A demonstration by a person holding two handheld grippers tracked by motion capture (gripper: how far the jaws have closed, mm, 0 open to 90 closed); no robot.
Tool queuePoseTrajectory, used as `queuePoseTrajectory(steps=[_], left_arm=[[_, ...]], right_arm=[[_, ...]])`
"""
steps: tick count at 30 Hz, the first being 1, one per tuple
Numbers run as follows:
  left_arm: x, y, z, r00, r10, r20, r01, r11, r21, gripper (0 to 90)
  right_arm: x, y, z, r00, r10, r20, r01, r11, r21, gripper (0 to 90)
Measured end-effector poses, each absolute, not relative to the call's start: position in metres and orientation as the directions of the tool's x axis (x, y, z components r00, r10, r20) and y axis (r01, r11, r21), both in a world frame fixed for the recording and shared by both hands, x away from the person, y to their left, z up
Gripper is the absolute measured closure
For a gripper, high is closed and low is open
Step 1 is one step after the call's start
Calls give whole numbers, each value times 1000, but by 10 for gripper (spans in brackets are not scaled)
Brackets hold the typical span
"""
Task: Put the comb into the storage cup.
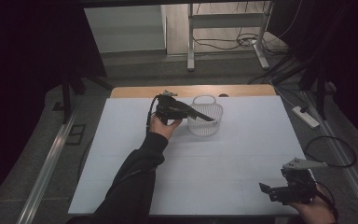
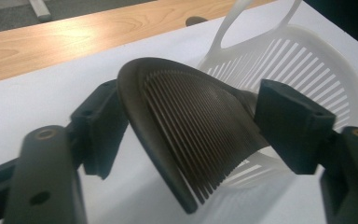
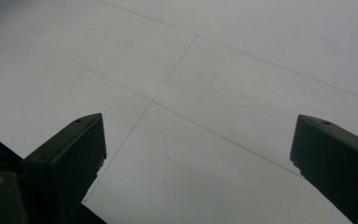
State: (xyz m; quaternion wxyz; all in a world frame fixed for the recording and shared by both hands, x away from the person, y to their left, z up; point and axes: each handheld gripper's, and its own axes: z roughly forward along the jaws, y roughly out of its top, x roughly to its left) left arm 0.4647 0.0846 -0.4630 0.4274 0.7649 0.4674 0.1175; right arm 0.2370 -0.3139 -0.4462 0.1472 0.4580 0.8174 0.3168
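A dark brown comb (image 2: 191,135) stands tilted between the jaws of my left gripper (image 2: 182,112), its spine by the left pad and its teeth toward the right pad. I see no pad pressing on it. Its far end reaches over the white slatted basket (image 2: 317,74). From above, the left gripper (image 1: 192,113) is at the basket's (image 1: 205,99) left rim, with the comb (image 1: 203,115) slanting into it. At the table's near right corner my right gripper (image 1: 266,190) is open over bare white surface, its jaws (image 3: 196,140) wide apart with nothing between them.
A white sheet (image 1: 214,158) covers the table, with a wooden strip (image 1: 140,91) along its far edge and a small dark object (image 1: 223,95) on that strip. A power strip (image 1: 305,116) and cables lie on the floor at the right.
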Motion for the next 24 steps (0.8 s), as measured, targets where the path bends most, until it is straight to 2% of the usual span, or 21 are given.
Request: queuePoseTrajectory(steps=[9, 18, 24], left_arm=[[466, 91, -457, 573, 789, -223, 621, -240, 746, 75], [465, 102, -452, 607, 764, -221, 614, -274, 740, 14], [461, 107, -448, 626, 750, -213, 605, -295, 740, 13]], right_arm=[[237, -314, -446, -537, 842, 49, 656, 380, 652, 39], [238, -314, -446, -527, 849, 49, 661, 372, 652, 31], [237, -314, -446, -529, 847, 44, 659, 378, 650, 31]])
